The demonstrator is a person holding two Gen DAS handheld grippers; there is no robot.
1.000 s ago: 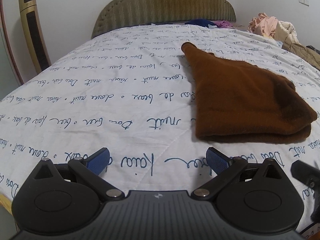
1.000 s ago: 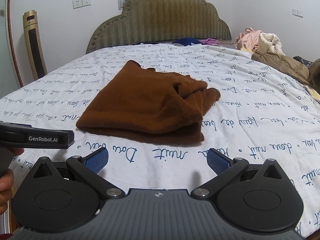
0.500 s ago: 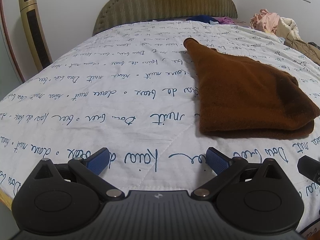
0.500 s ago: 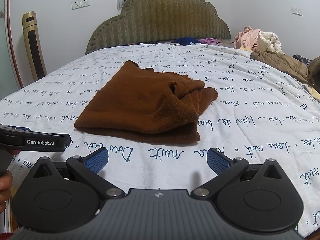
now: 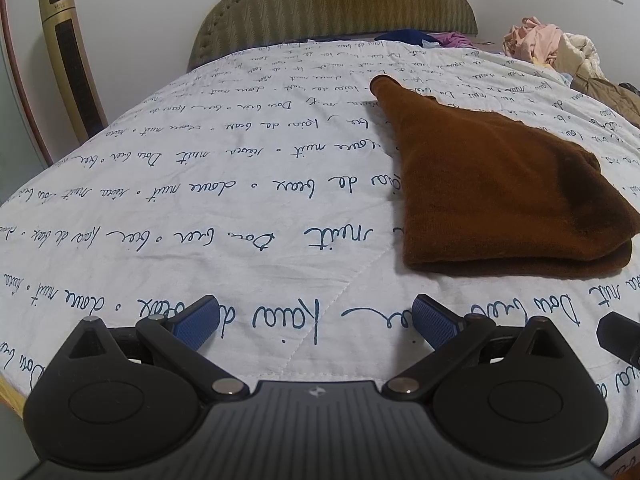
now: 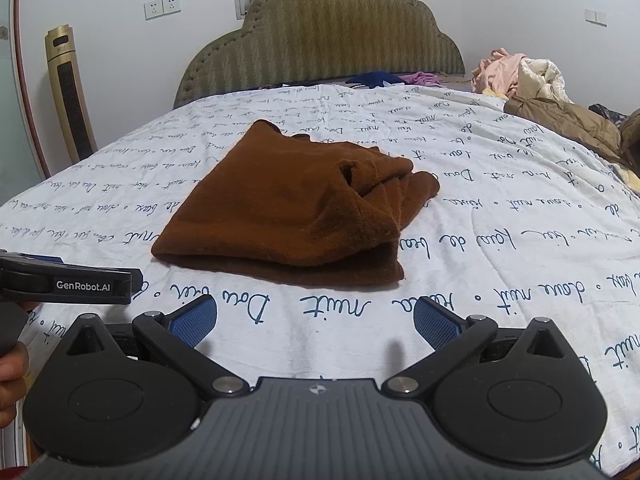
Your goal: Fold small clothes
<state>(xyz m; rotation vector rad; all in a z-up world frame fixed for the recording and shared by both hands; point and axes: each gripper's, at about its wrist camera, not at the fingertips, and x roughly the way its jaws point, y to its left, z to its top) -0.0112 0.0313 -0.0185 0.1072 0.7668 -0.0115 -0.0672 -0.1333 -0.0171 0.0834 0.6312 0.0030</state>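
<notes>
Left tool (image 5: 316, 322): blue-padded fingers spread wide, nothing between them, held low over the near edge of the bed (image 5: 200, 184). Right tool (image 6: 316, 320): fingers likewise spread wide and empty, also over the near edge of the bed. In the right wrist view the left tool shows side-on at the left border, carrying a "GenRobot.AI" label, with part of a hand (image 6: 10, 384) below it.

Brown garment (image 6: 288, 208): lies folded on the bed's white quilt, which is printed with blue script. It sits ahead of both tools and apart from them; neither tool touches it. From the left tool it lies forward and to the right; from the right tool, nearly straight ahead. Near edge shows stacked layers. The right side is bunched, with loose folds. One corner points toward the headboard (image 6: 320, 40).

Beyond the garment: dark blue and purple clothes (image 6: 384, 79) at the foot of the headboard. To the right of the garment, at the bed's side, a heap of pink, cream and tan clothing (image 6: 532, 84). Left of the bed, a gold tower unit (image 6: 68, 92) stands against the wall.
</notes>
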